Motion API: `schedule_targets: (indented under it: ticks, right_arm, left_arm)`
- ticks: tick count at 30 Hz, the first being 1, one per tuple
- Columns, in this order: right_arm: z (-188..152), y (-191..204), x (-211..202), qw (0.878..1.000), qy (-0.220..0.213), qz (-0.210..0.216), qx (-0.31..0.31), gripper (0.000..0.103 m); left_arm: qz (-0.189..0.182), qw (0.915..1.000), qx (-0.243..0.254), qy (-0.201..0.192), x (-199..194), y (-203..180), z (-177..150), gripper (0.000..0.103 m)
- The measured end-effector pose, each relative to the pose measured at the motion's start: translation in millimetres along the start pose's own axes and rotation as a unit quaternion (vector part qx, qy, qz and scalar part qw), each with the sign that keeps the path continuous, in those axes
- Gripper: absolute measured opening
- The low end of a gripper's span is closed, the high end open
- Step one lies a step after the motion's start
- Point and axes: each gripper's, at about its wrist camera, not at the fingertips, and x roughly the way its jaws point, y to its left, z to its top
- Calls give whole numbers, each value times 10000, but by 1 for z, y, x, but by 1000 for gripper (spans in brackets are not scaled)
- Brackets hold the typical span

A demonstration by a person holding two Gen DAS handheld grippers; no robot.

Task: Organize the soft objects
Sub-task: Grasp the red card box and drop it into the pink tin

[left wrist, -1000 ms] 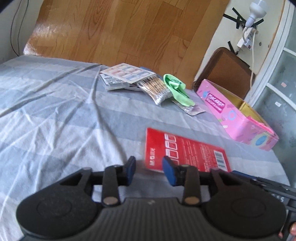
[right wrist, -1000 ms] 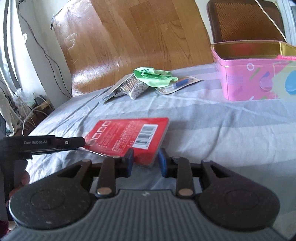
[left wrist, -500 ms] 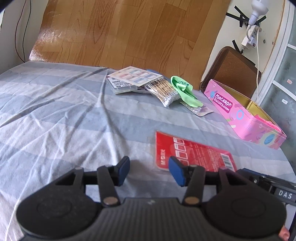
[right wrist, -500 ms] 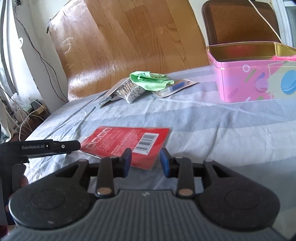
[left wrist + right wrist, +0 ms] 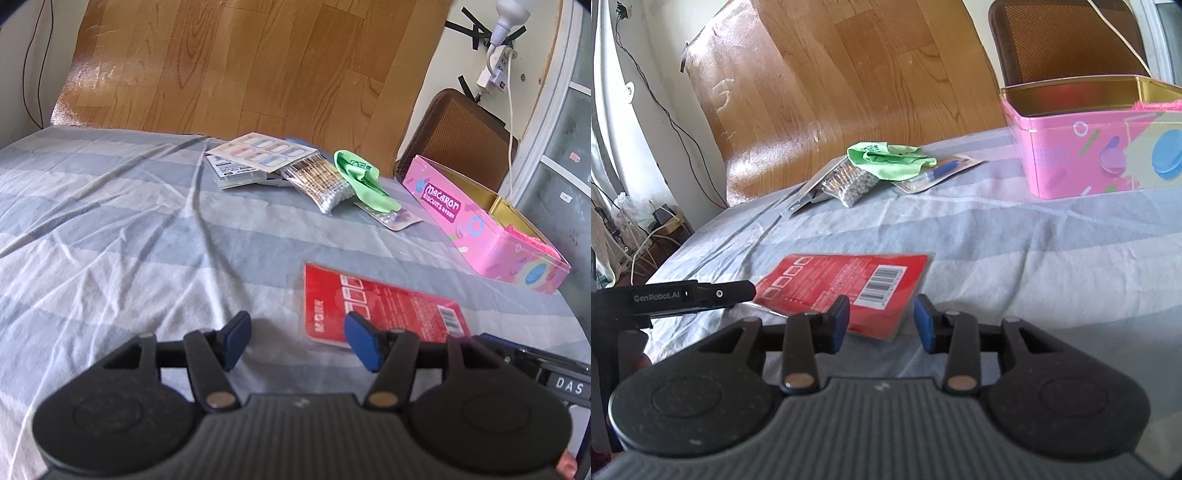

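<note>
I have my left gripper (image 5: 295,341) gaping with nothing between its fingers, low over the striped sheet (image 5: 110,229); my right gripper (image 5: 881,323) is parted too and holds nothing; the red packet (image 5: 849,288) lies flat just ahead of both; the green cloth (image 5: 358,175) sits near the pink tin (image 5: 480,229).

My fingers (image 5: 235,339) wear matt blue pads on black plastic. Under them the bed sheet (image 5: 110,236) is wrinkled, matt striped cloth. The red packet (image 5: 849,284) sits in glossy clear plastic. Far right, the pink tin (image 5: 1082,155) shines, gold metal inside. The green cloth (image 5: 360,173) looks soft; the wood-look sheet (image 5: 258,62) is glossy.
</note>
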Motion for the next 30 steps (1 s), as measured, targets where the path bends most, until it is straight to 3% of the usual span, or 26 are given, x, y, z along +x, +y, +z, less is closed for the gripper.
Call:
schedule_targets:
  ticks: [2,4,7,11,17,25,30]
  right_arm:
    - [0,3,3,10000,-3,22,-55,44]
    - [0,8,5,9999,38,90,-119,42]
    - [-2,13,4,9998,-33,-29,-213,41]
    - [4,12,-7,9991,-390,-49,-178,36]
    - [23,8,-23,9949,-936,-308,-199,37]
    - [68,-40,-55,9776,-1889,-925,48,38]
    - [89,-93,-61,9672,-2130,-1338,350,38]
  left_arm:
    - [-16,10000,32,-7,3,-2,1,56]
    - [-191,9998,90,27,6,-6,1,47]
    - [-48,9996,271,-37,5,-14,-2,47]
    - [-268,9995,19,-133,-3,-12,3,44]
    - [-369,9978,310,-457,-7,-42,35,42]
    - [-890,9892,855,-787,17,-128,87,42]
    - [-1149,9835,1178,-753,62,-192,111,43]
